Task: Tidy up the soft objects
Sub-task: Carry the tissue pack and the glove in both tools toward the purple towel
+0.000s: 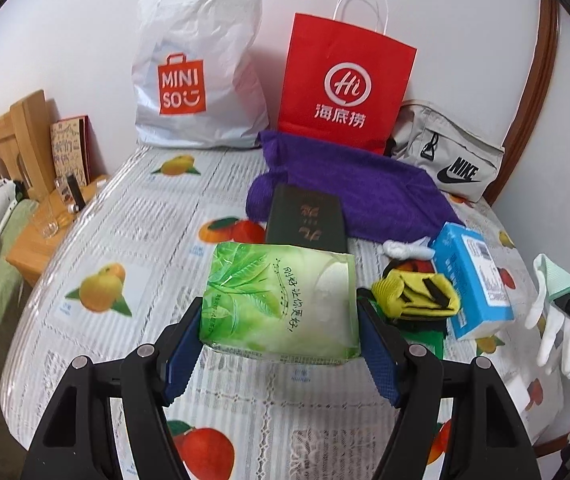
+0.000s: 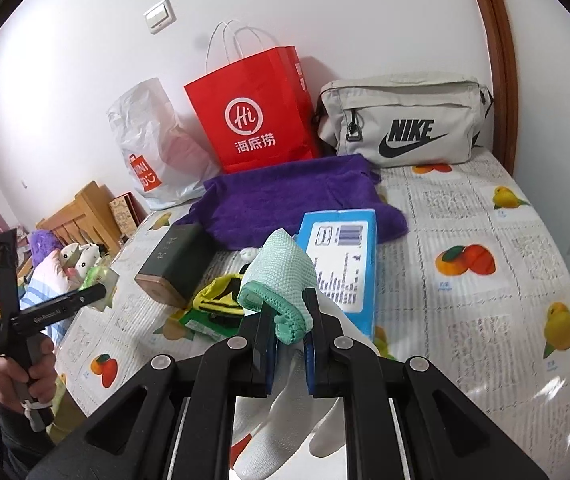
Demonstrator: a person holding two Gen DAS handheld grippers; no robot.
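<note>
White wall behind, 3 bags lined along it, and the fruit-print counter (image 1: pixel 133 216) carries a purple towel (image 1: pixel 365 196), socks (image 1: pixel 413 292) and 2 boxes. My left claw (image 1: pixel 279 328) is pinching the green tissue pack (image 1: pixel 281 304) by its sides just above the counter; it looks light and squashy, so I'd keep the squeeze gentle. My right claw (image 2: pixel 289 332) is pressed on the limp glove (image 2: pixel 281 276) at its mint cuff, fingers dangling below, the firmest place to hold it.

A: What sits under the green tissue pack (image 1: pixel 281 304)?
B: Hidden. It also covers the dark book's (image 1: pixel 305 220) near end.
A: And the white glove (image 2: pixel 285 432)?
B: Its fingers run behind the right gripper (image 2: pixel 289 344), cut off below.
</note>
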